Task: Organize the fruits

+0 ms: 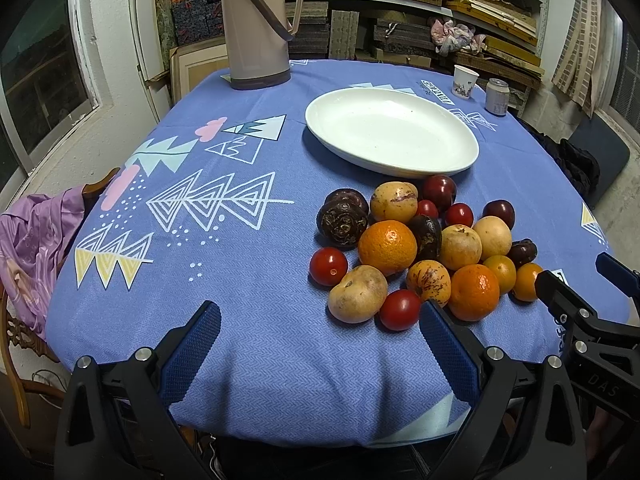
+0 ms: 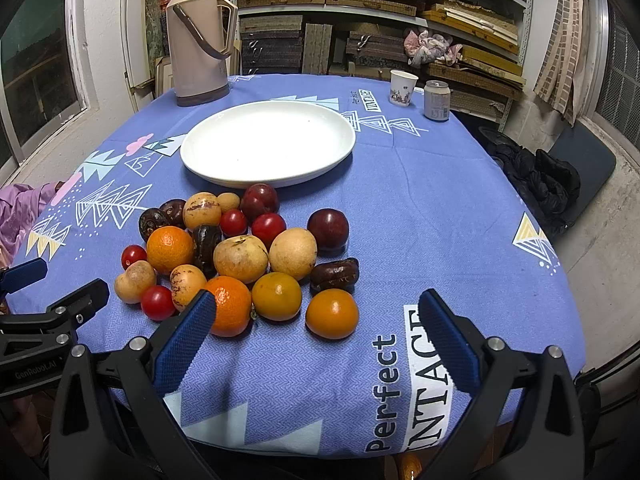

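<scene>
We hold both tongs low at the near edge of the surface (image 2: 440, 184), w/ its blue cloth. Left tongs (image 1: 320, 320) are spread wide, nothing between the pads; right tongs (image 2: 316, 312) likewise apart and empty. The fruit pile (image 2: 240, 256) sits bunched on the cloth just in front of the white plate (image 2: 268, 142), which has nothing in it. In the pile we see oranges, e.g. one (image 1: 387, 246) near the middle-left, red tomatoes (image 1: 329, 266), yellowish round fruit, dark plums (image 2: 328, 229) and some dark wrinkled pieces. From the right wrist cam, an orange (image 2: 332, 313) lies nearest, between our pads but not touched. Far side: a thermos (image 1: 256, 24) at back left, a paper cup (image 2: 403, 87) and a can (image 2: 437, 101) side by side at back right.
</scene>
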A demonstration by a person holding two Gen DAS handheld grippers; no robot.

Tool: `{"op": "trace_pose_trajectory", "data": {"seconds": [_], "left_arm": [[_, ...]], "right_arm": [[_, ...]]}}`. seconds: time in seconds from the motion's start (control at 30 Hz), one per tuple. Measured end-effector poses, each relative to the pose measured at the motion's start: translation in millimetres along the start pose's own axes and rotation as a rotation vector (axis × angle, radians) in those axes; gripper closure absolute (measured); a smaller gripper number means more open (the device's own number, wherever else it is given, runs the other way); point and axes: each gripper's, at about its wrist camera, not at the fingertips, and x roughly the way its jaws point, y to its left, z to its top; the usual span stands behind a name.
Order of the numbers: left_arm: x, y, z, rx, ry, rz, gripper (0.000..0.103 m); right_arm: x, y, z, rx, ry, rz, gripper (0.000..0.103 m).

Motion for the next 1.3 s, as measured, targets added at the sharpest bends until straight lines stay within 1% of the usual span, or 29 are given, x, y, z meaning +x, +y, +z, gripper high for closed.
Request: {"op": "trace_pose_trajectory", "data": {"seconds": [0.23,0.33,0.43,0.47,0.53,0.57,0.63,0.67,0.77,0.87,0.9,0.97,1.0,1.03,1.1,1.17,1.2,1.27,1.3], "left_arm": [[1,-3,-2,0.005,0.003,-0.004,0.004],[3,-2,-2,0.011,0.007,-0.029,0.004],[5,3,0,0.028,-0.002,-0.085,0.003],[6,6,1,0.03,-0.002,-0.094,0.003],[10,13,4,0.021,-0.009,-0.113,0.004],[10,15,5,0.025,-0.021,-0.128,0.004],[11,18,7,0.036,-0.036,-0.127,0.004],[12,19,7,0.041,-0.037,-0.126,0.003],[22,23,8,0.049,-0.001,-0.139,0.004],[30,24,8,0.055,0.015,-0.157,0.004],[32,23,7,0.058,0.017,-0.168,0.004],[36,21,6,0.07,0.032,-0.182,0.004],[39,19,6,0.077,0.045,-0.183,0.004],[42,17,5,0.085,0.056,-0.175,0.004],[48,17,4,0.093,0.074,-0.145,0.003],[52,18,3,0.081,0.081,-0.145,0.003],[53,20,3,0.069,0.08,-0.154,0.003],[54,24,3,0.042,0.077,-0.166,0.003],[56,25,3,0.037,0.084,-0.167,0.003]], "right_arm": [[0,0,0,0.0,0.0,0.0,0.004],[0,0,0,-0.013,-0.002,0.004,0.004],[0,-5,-3,-0.049,-0.023,0.052,0.004],[1,-8,-6,-0.076,-0.029,0.091,0.004],[6,-12,-9,-0.123,-0.013,0.129,0.004],[8,-13,-10,-0.136,-0.007,0.128,0.004],[13,-21,-14,-0.158,0.01,0.125,0.004],[17,-26,-16,-0.157,0.02,0.138,0.004],[27,-39,-20,-0.15,0.04,0.189,0.004],[36,-48,-21,-0.143,0.055,0.178,0.005],[39,-49,-20,-0.14,0.058,0.181,0.008],[48,-48,-21,-0.146,0.083,0.189,0.032],[53,-46,-22,-0.156,0.102,0.188,0.036],[58,-44,-22,-0.165,0.116,0.182,0.039],[67,-39,-24,-0.182,0.139,0.183,0.039],[71,-36,-24,-0.186,0.14,0.191,0.04],[73,-34,-23,-0.187,0.138,0.196,0.043],[75,-30,-20,-0.19,0.139,0.219,0.06],[76,-28,-17,-0.195,0.139,0.218,0.063]]}}
